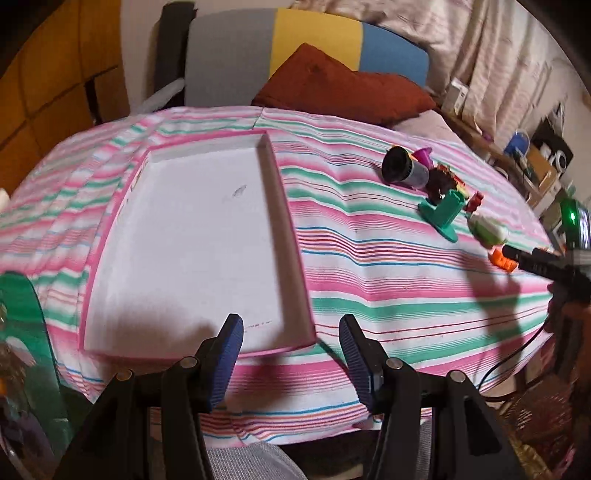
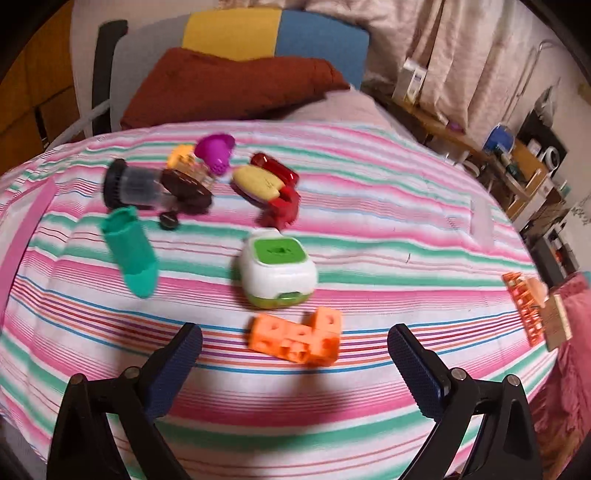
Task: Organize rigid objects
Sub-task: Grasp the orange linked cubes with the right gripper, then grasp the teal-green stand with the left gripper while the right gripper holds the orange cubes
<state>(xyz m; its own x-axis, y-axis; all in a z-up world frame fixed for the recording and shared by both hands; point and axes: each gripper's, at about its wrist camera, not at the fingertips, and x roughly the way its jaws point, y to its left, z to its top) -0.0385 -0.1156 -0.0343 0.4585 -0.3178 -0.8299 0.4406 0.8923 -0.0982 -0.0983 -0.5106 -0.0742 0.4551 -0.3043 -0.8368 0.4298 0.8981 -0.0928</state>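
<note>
A white tray with a pink rim (image 1: 110,221) lies empty on the striped cloth, just ahead of my open left gripper (image 1: 291,332). My right gripper (image 2: 295,343) is open and empty, with an orange block piece (image 2: 295,339) lying between and just beyond its fingertips. Behind it sit a white and green box (image 2: 277,273), a teal stand (image 2: 133,251), a black and clear cylinder (image 2: 133,186), a purple cup (image 2: 216,151), a yellow and red toy (image 2: 269,188) and a brown piece (image 2: 188,192). The same pile (image 1: 443,192) shows right of the tray.
A rust-red cushion (image 2: 221,85) and a chair back (image 2: 273,33) stand behind the table. An orange lattice piece (image 2: 524,306) lies at the right edge. Cluttered shelves (image 2: 528,166) stand at the right. A green bag (image 1: 29,350) hangs at the left.
</note>
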